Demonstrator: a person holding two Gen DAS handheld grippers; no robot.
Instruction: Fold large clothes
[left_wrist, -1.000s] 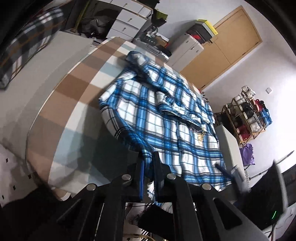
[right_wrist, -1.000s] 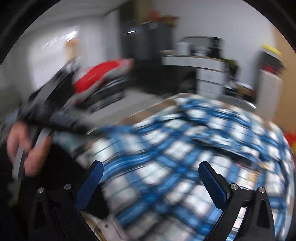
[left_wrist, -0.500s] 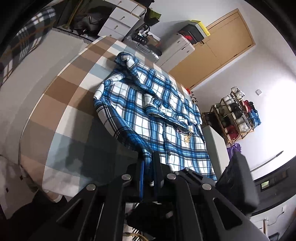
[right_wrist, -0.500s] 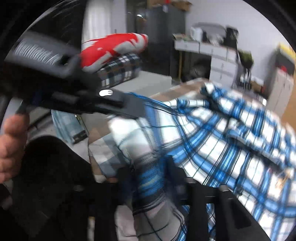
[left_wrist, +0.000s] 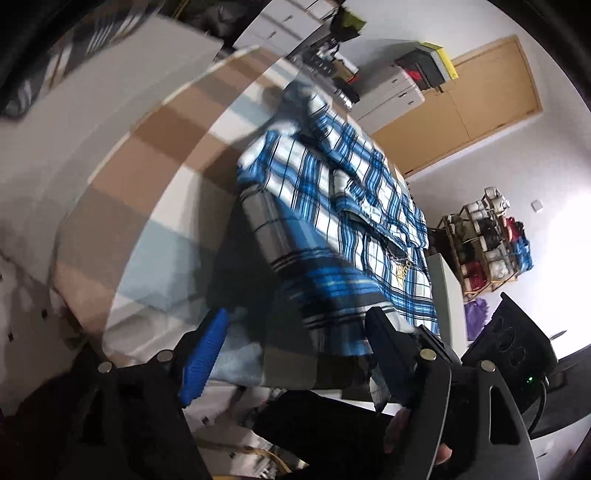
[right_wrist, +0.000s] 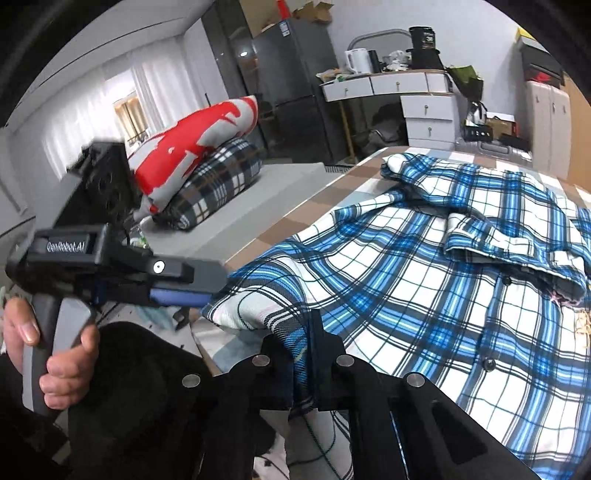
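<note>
Big checked bedspread (left_wrist: 155, 155) with the blue plaid shirt (right_wrist: 424, 280) spread across it, near hem hanging at the edge. Right gripper (right_wrist: 301, 332) clamped tight on that hem, left gripper (left_wrist: 295, 347) spread wide, gripping nothing, just beside the same corner

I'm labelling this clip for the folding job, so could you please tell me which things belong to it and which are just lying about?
Job:
plaid shirt
checked bedspread
left gripper, open
right gripper, shut on the shirt hem

Lying about:
red pillow
plaid pillow
kettle
yarn rack
</note>
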